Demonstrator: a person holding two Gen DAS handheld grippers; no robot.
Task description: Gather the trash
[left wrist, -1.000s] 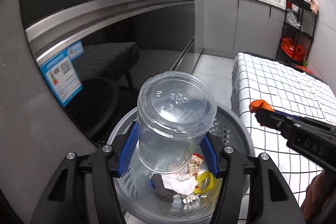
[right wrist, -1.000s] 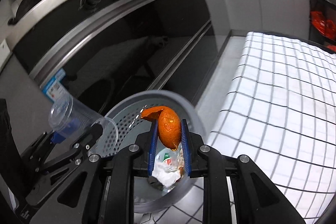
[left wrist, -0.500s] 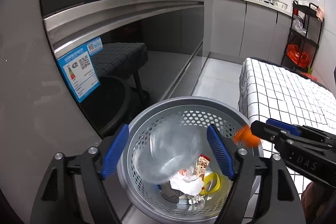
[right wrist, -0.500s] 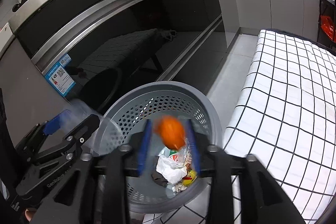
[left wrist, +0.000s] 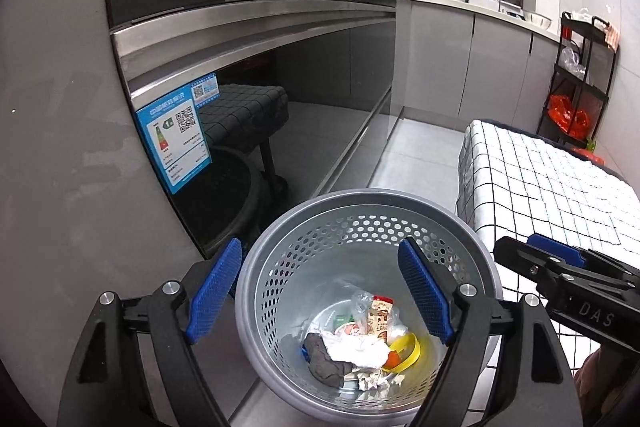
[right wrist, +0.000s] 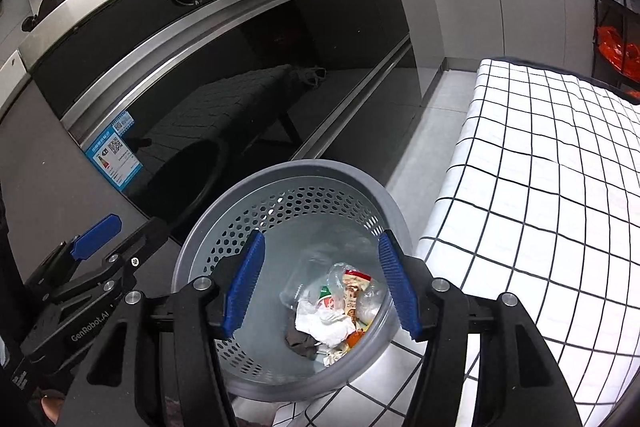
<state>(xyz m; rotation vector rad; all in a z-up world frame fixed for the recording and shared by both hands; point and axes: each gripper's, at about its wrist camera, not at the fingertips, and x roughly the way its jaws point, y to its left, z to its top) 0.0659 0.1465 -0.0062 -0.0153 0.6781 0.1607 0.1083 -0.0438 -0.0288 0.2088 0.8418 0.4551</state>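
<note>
Trash sits at the bottom of the grey perforated bin [left wrist: 360,203], which fills the lower centre of both views: a white crumpled tissue [left wrist: 358,349], a dark grey rag [left wrist: 324,365], a snack wrapper [left wrist: 380,319], a yellow ring [left wrist: 408,353], a bit of orange peel [left wrist: 393,358] and a clear plastic cup [right wrist: 304,279], hard to make out against the bin wall. The left claw [left wrist: 320,301] hangs above the bin with its blue pads spread wide, one over each side of the rim, and holds nothing. The right claw [right wrist: 320,289] is likewise wide open and empty, its pads framing the trash from above. In the left view the right claw enters at the lower right; in the right view the left claw shows at the lower left. A desk with a black-and-white checked cloth [right wrist: 540,187] stands just beside the bin on the right side of the frame. A dark glass oven front with a blue label [left wrist: 176,139] fills the left.
</note>
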